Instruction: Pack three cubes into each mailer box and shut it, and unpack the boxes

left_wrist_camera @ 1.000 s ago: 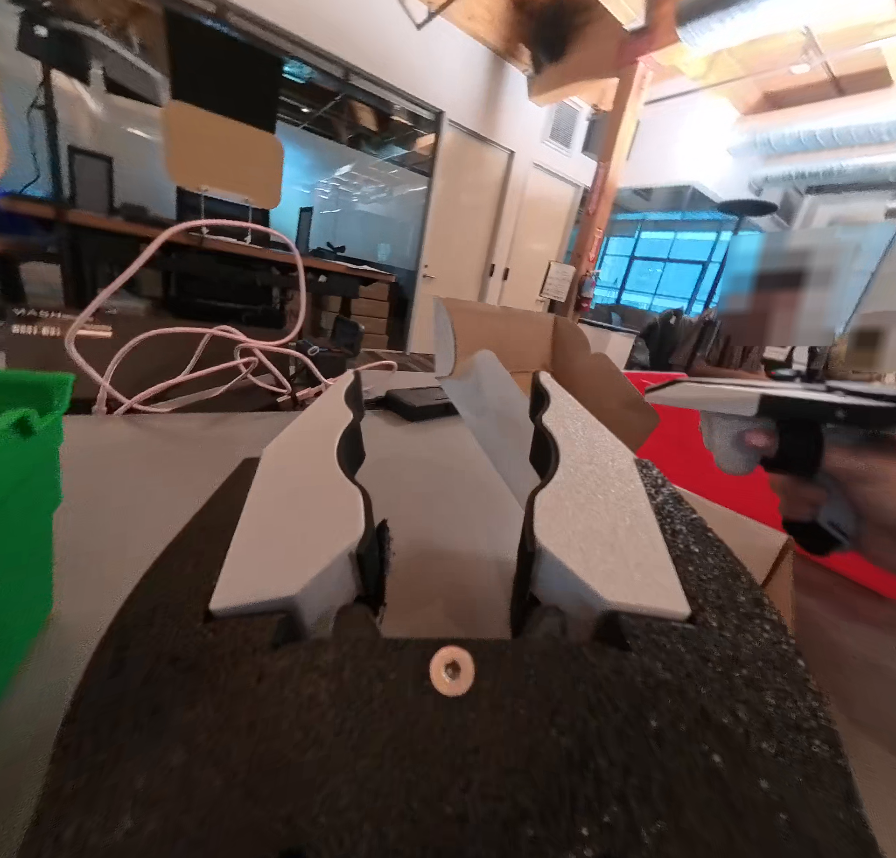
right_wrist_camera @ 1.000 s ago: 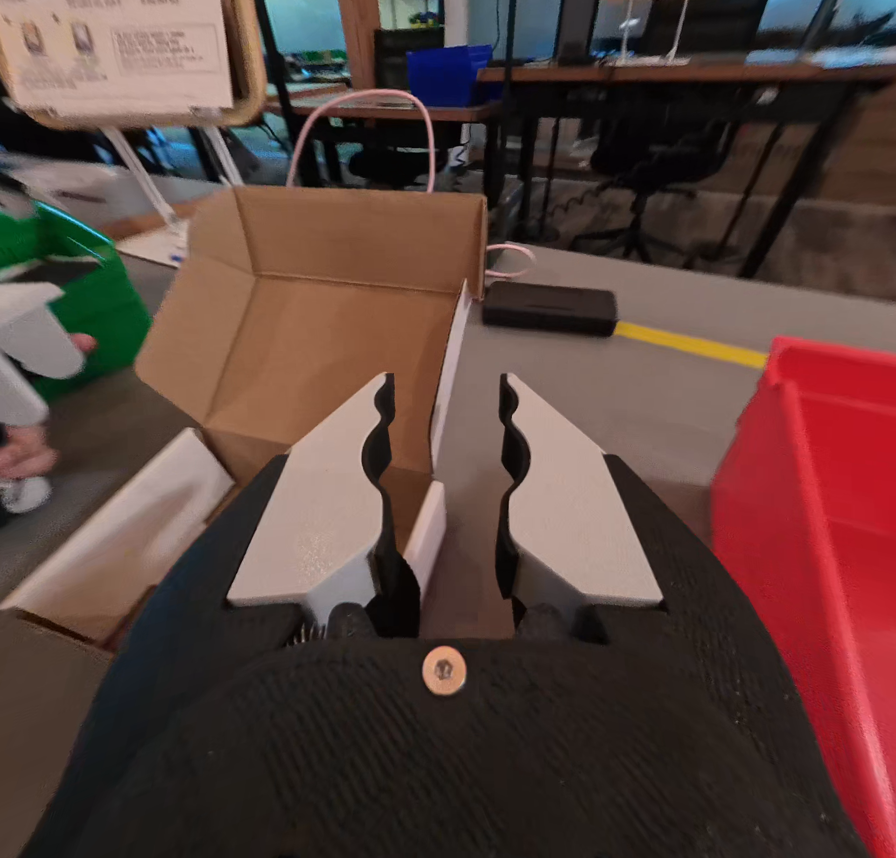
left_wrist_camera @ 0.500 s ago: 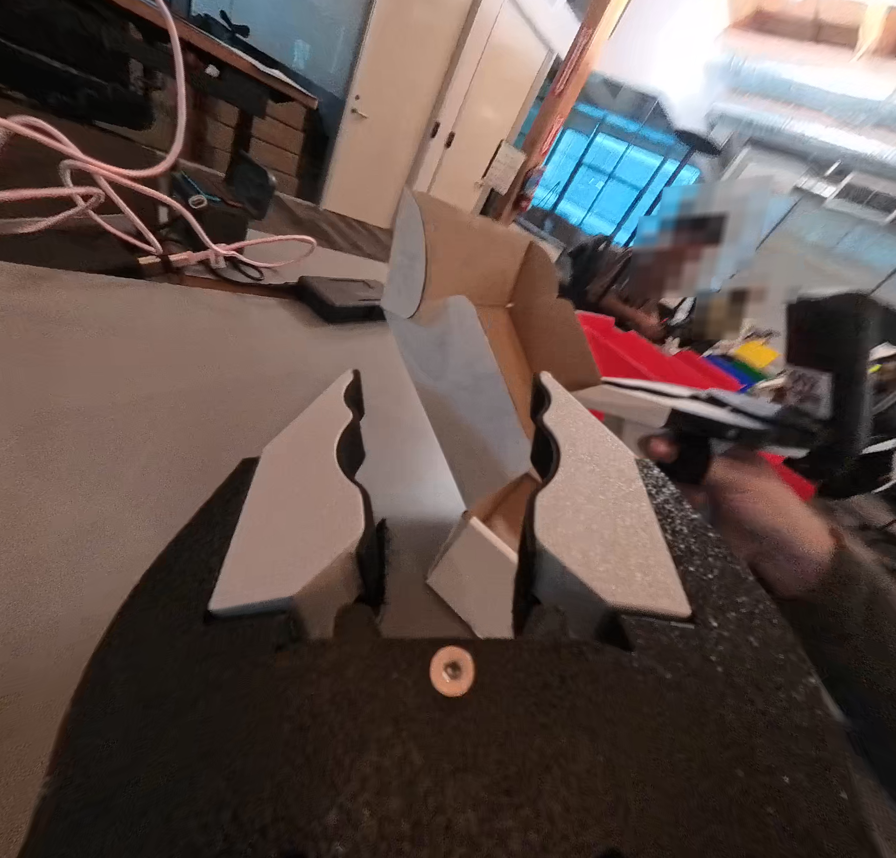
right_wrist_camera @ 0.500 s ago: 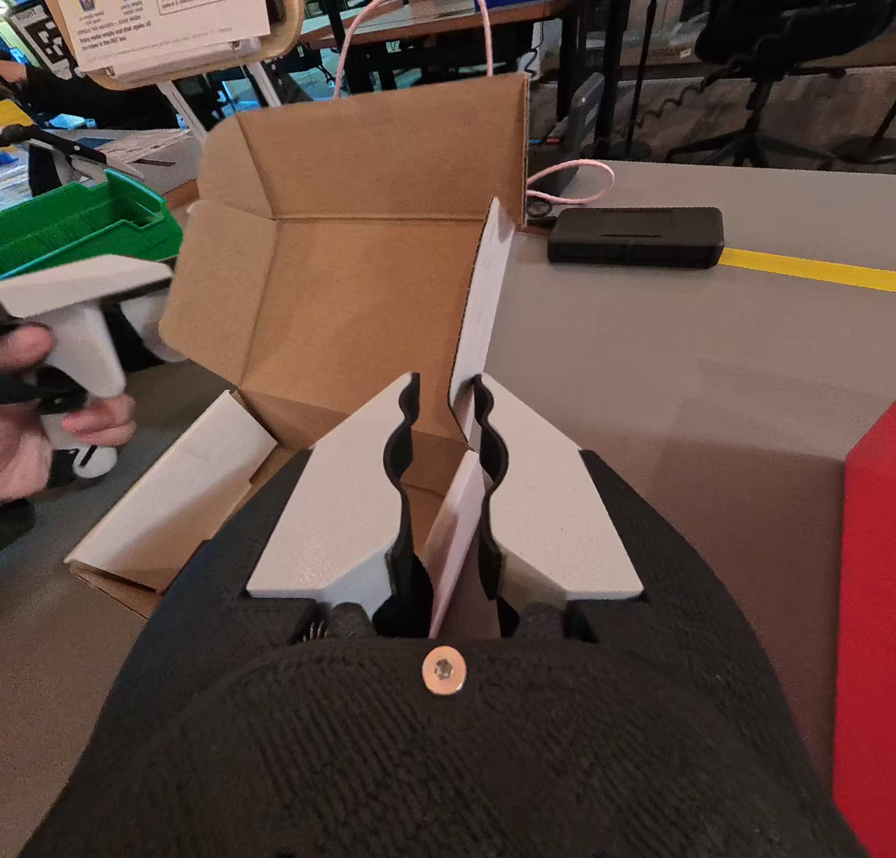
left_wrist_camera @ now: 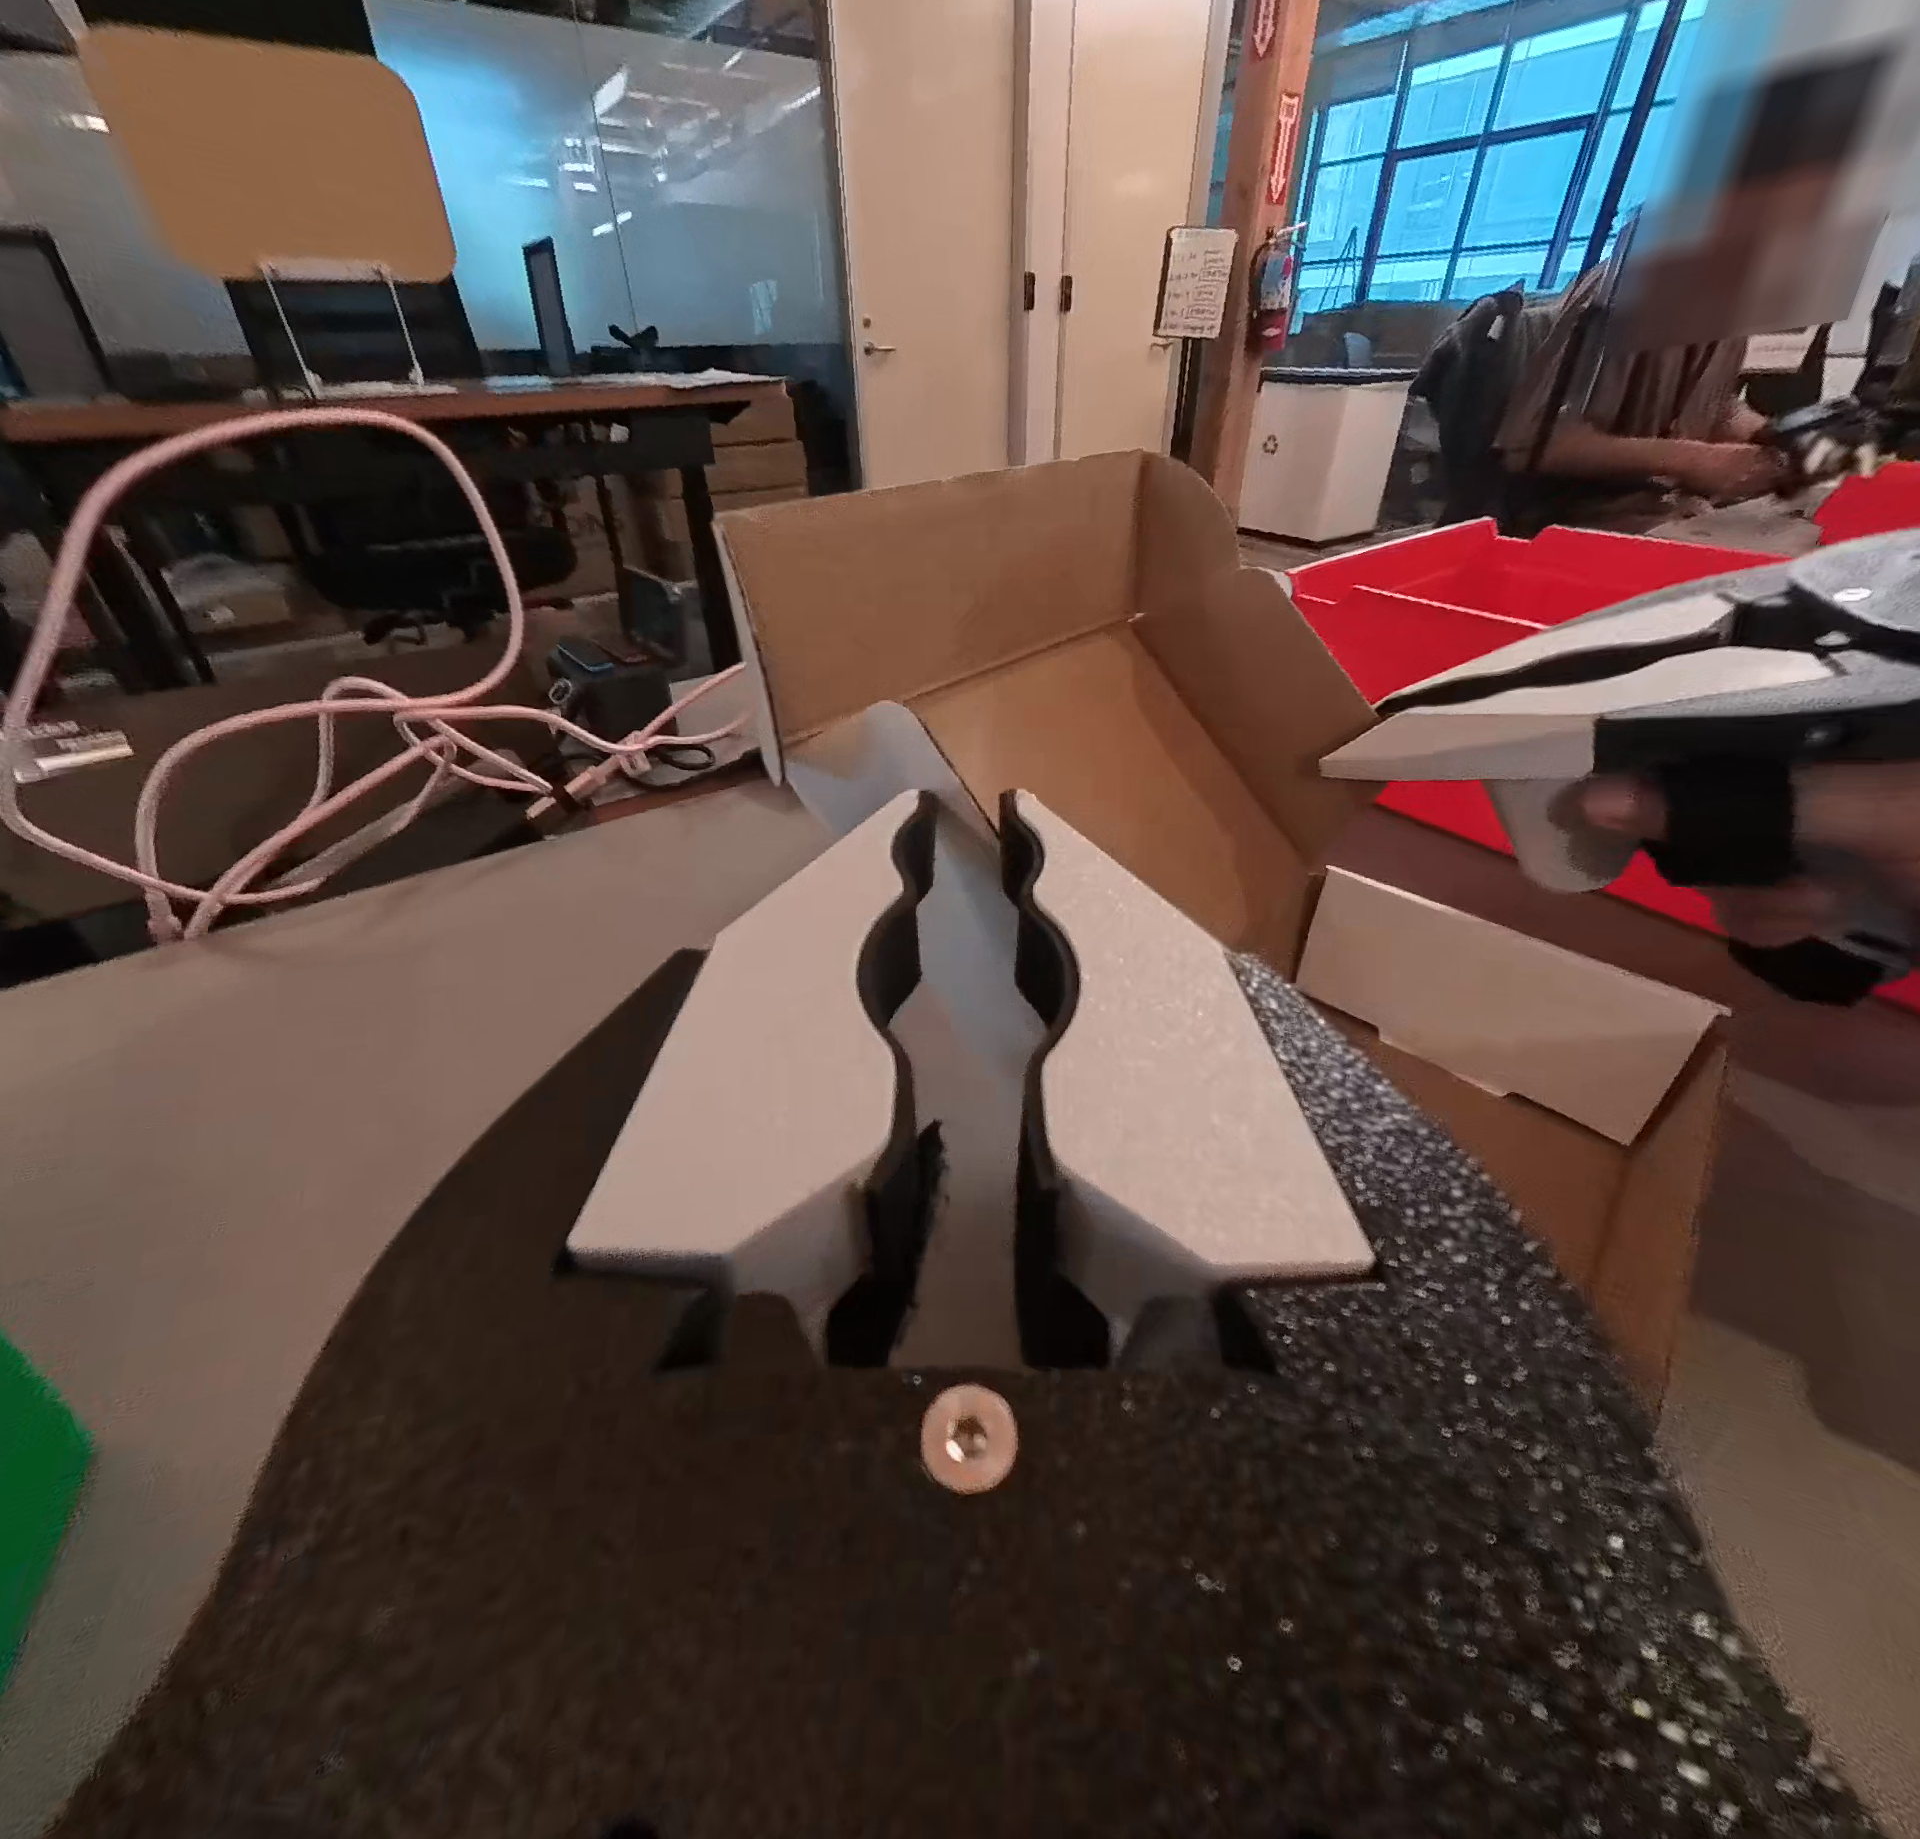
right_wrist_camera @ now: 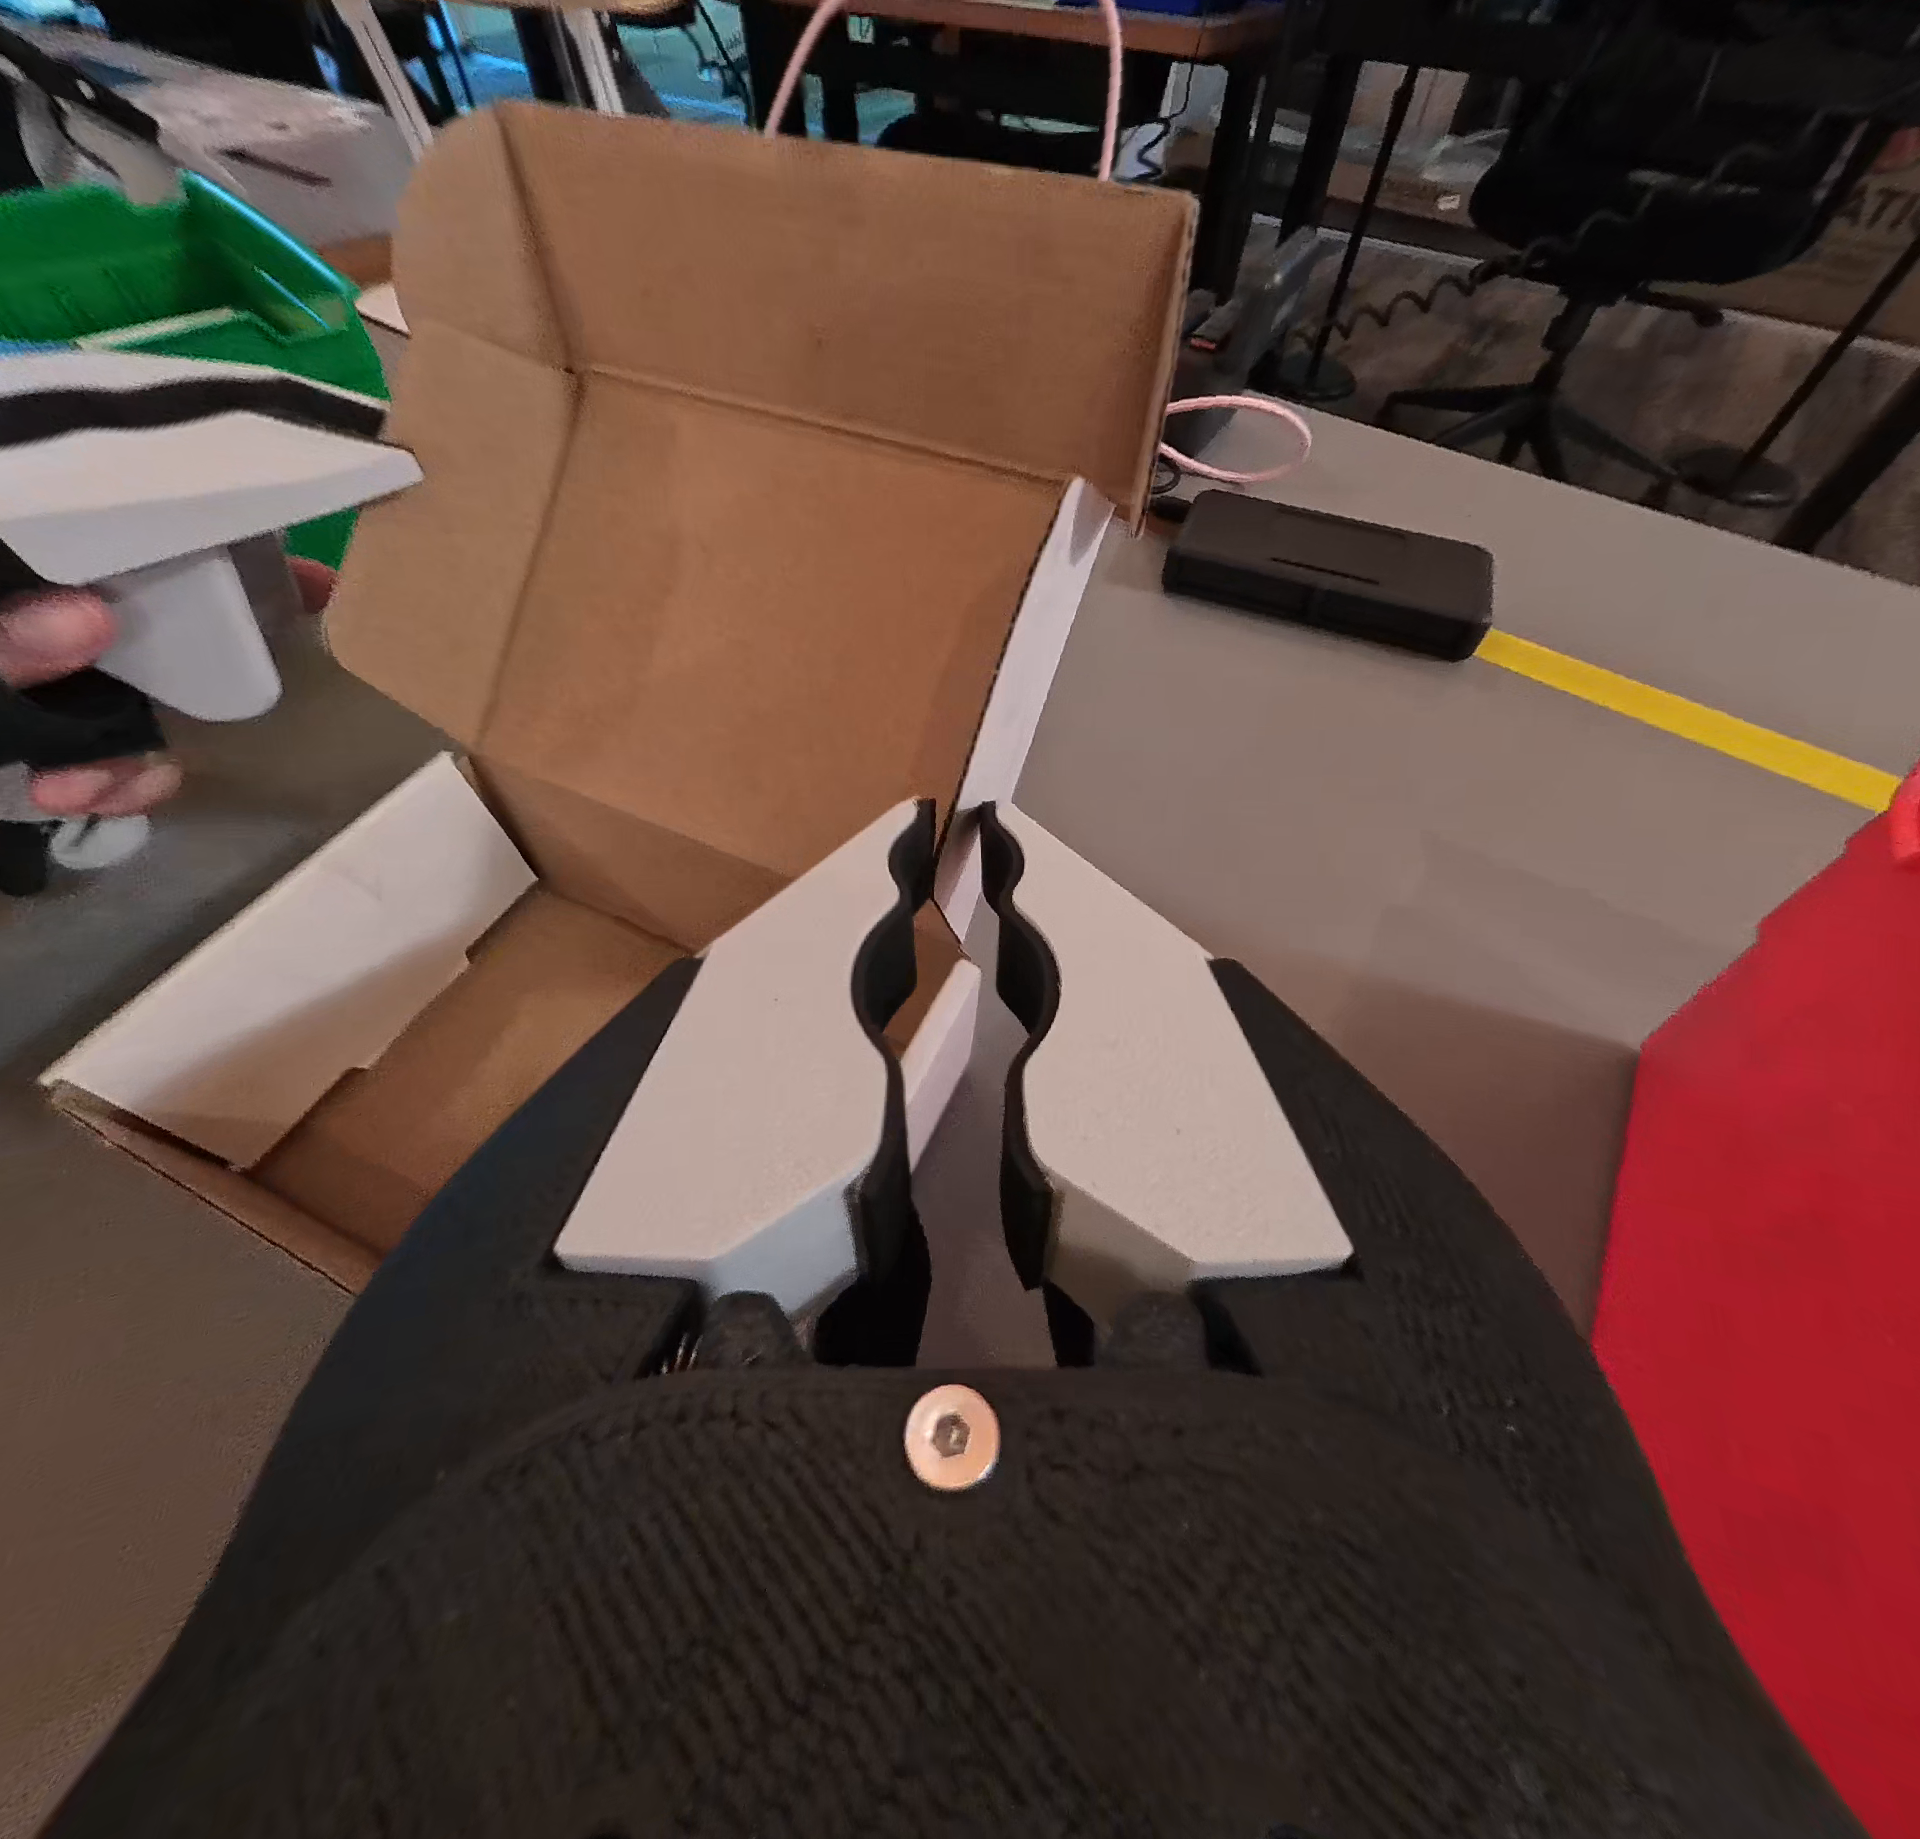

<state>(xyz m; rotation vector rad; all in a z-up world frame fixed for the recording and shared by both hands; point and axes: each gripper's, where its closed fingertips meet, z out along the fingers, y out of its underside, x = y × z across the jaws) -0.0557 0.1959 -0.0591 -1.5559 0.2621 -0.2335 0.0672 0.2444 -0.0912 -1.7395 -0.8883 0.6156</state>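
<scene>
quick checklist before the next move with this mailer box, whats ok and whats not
1. Lid stands open: ok.
2. Right claw astride the right side flap, nearly shut on it: ok; firm pinch: cannot tell.
3. Left claw astride the left side flap, narrow gap: ok; pads pressing: cannot tell.
4. Cubes in the mailer box: none seen, floor mostly hidden: cannot tell.
5. Red bin close on the right: ok.

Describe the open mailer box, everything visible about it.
The mailer box is corrugated cardboard, brown inside and white outside. It sits open on the grey table, lid standing up with its end flap bent forward. No cubes show inside. The right gripper has its fingers closed on the right side flap's edge; the left gripper brackets the opposite flap, contact unclear.
</scene>
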